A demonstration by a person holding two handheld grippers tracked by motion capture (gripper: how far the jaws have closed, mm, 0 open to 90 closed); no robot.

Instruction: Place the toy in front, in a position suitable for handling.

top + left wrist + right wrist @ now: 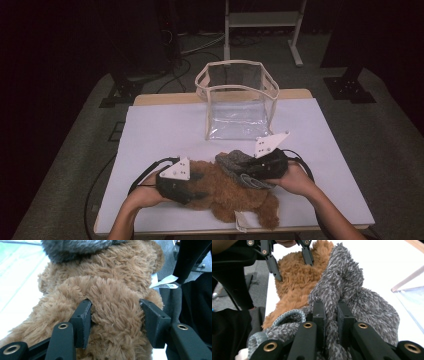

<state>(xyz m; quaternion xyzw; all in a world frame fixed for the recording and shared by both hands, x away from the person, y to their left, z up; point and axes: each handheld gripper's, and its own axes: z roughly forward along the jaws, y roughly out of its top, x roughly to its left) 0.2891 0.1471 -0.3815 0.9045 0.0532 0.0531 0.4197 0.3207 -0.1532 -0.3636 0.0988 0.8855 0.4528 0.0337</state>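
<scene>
while a brown plush bear (235, 192) lies on the white sheet (165, 130) at the near edge of the table, a person's two hands work on it with a pair of hand-held tools: the left gripper (115, 315) has its jaws clamped into a thick fold of the bear's brown fur, the pads sunk into the pile on either side, and the right gripper (331, 315) is pinched tight on a ridge of a fuzzy grey knitted garment (362, 300) that lies draped over the bear's far end

the work looks to be the dressing or undressing of the toy, and which of the two cannot be told from this one moment; the grey piece sits bunched over one end of the bear, with its ribbed opening showing in the right gripper view beside the brown fur, so by this reading it is neither fully on nor fully off, and most of the pull is left to do

the clear plastic bag (240, 100) with a cream trim stands open and holds nothing at the far side of the sheet, well apart from the toy, so any packing appears not yet begun

by count: one bear, one grey garment, one clear bag, two grippers, two hands; a white sewn-in label (166, 283) hangs off the bear near the table's front edge
</scene>
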